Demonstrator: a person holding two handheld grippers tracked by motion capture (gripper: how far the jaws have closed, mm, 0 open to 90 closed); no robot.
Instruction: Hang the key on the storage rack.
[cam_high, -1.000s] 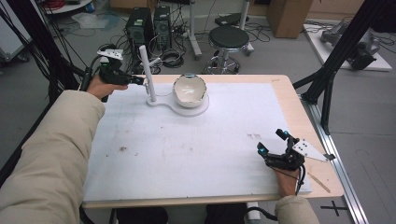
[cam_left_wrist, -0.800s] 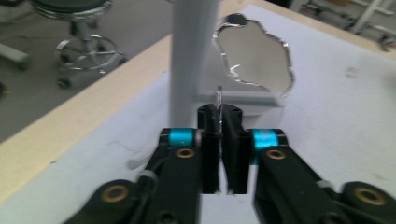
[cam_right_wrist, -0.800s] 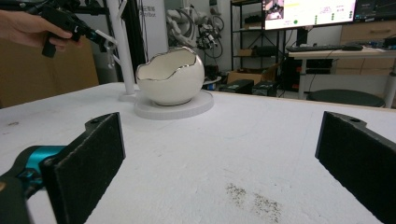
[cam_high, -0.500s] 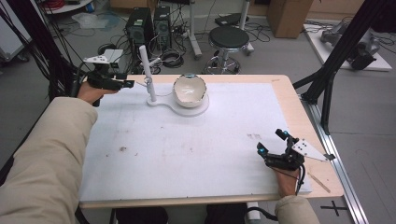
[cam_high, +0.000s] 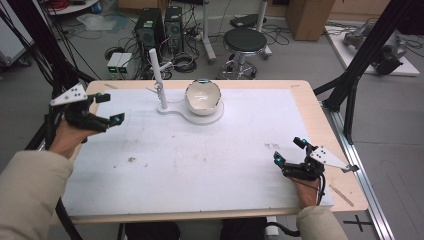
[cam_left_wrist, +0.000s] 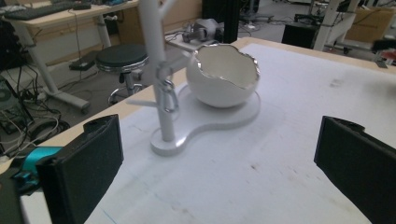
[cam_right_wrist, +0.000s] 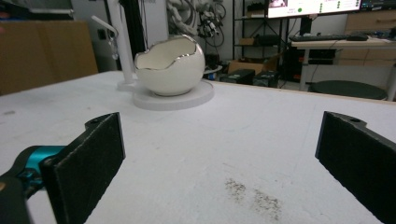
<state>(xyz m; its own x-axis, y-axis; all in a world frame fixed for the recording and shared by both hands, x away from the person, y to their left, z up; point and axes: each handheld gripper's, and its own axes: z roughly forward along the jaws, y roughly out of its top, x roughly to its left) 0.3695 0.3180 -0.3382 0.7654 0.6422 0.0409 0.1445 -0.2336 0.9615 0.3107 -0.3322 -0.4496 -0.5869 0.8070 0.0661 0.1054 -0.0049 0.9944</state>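
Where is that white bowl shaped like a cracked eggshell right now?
In the high view the eggshell bowl sits on a white stand base at the table's far edge, just right of the white post.

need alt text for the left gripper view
Two open black jaws frame a white stand with a small metal ring hanging on it, beside an eggshell-shaped white bowl on the same base, on a white table.

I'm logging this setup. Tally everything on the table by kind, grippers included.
White stand with branches, on a white base: 1
Eggshell-shaped bowl: 1
Metal ring on the stand: 1
Handheld grippers, left gripper and right gripper: 2
Total: 5
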